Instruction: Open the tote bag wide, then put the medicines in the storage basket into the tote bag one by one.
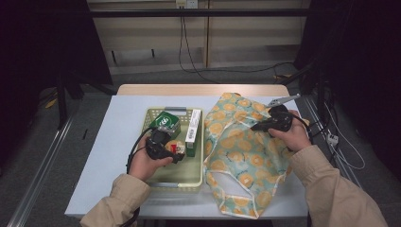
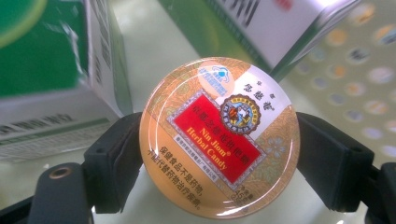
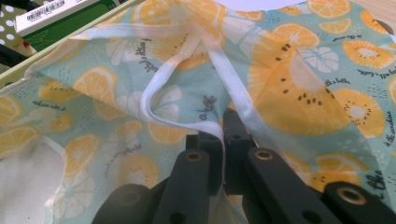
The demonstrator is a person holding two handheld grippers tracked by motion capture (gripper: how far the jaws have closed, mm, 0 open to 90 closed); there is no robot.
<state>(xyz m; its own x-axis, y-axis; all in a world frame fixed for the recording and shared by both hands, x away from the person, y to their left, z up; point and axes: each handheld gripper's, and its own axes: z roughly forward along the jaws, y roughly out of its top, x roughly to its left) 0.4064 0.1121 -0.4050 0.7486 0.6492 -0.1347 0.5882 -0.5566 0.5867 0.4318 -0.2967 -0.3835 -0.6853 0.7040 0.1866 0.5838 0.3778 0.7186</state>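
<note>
High view looks down on a pale table (image 1: pixel 94 156) with a yellow-green perforated basket (image 1: pixel 189 182) at its middle and a fruit-print fabric bag (image 1: pixel 241 156) spread just to the basket's right; the left tool (image 1: pixel 165 149), held in the person's left hand (image 1: pixel 144 163), reaches into the basket, and the right tool (image 1: pixel 265 126), held in the right hand (image 1: pixel 293 137), rests on the bag's upper right part; a green carton (image 1: pixel 166 122) stands at the basket's far left and a long white-and-green box (image 1: pixel 192 130) lies along its right side.

Left gripper view shows the round candy tin (image 2: pixel 219 137), orange-gold with a red label, sitting between the two black jaws; each pad touches the tin's rim, one on either side, so this tool grips the tin across its width; the tin sits low over the basket's pale floor, though whether it rests on it or is lifted I cannot tell; the green carton (image 2: pixel 51 70) stands just to the tin's left and the long box (image 2: pixel 280 28) slants above it.

Right gripper view shows that tool's jaws closed tight on the bag's white hem (image 3: pixel 210 126), the fabric (image 3: pixel 299 93) bunched up around them; the basket's rim (image 3: pixel 28 70) and the long box (image 3: pixel 56 14) lie beyond the bag at upper left.
</note>
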